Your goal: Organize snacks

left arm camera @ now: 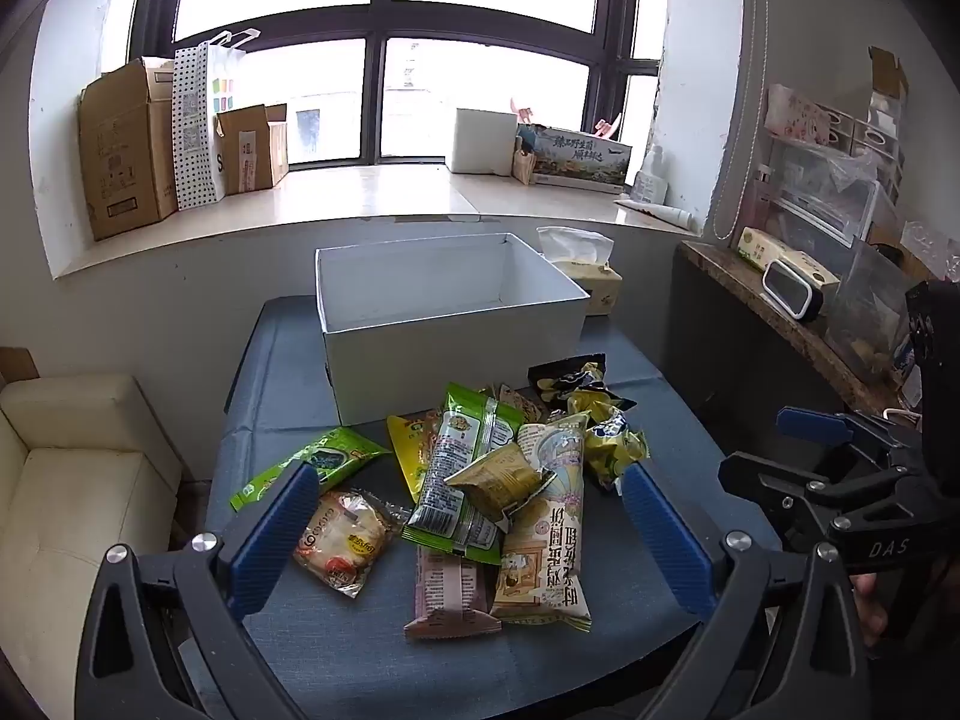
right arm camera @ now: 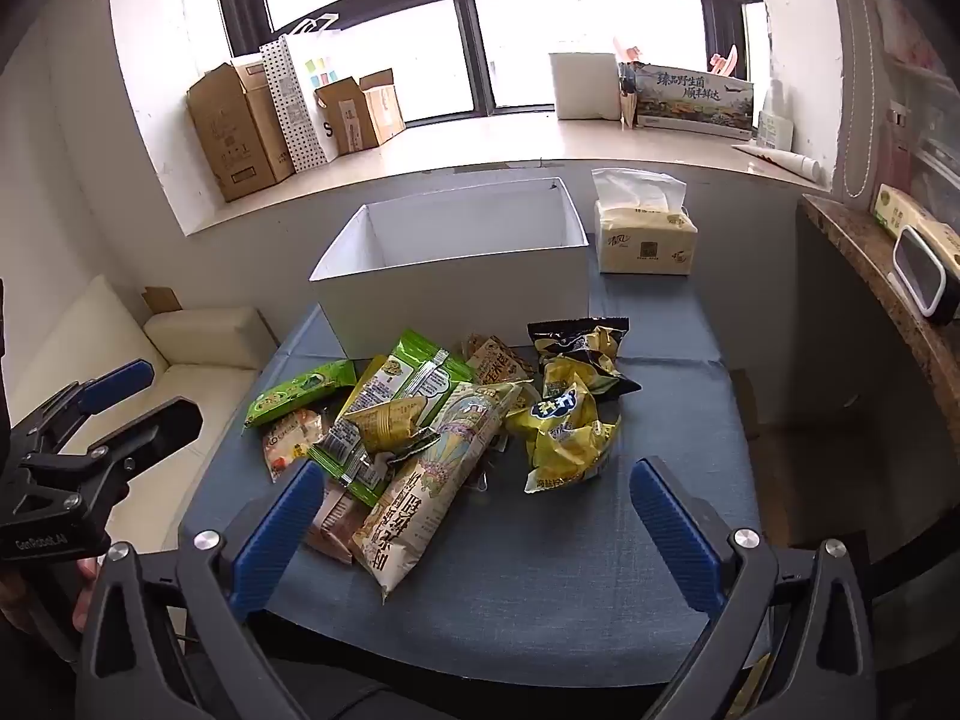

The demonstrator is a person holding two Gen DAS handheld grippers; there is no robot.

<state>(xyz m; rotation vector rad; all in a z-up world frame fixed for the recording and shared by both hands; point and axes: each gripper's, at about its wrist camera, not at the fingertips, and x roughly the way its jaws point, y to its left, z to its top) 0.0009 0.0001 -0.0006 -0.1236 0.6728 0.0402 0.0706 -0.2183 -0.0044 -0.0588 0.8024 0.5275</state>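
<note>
We read "DAS" on the black frame of the right claw (left arm camera: 864,450) and "GenRobot.AI" on the left claw (right arm camera: 102,402). The long cream crinkled packet (left arm camera: 543,516) carries large Chinese characters we cannot read for certain. The heap of glossy plastic snack packets (right arm camera: 444,420), green, yellow, black, pink and clear, lies on the blue cloth-covered tabletop (right arm camera: 540,588) just in front of the open white cardboard box (left arm camera: 444,324). A soft yellow tissue pack (right arm camera: 645,240) stands beside the box. Both claws hover above the near edge, jaws spread wide, holding nothing
</note>
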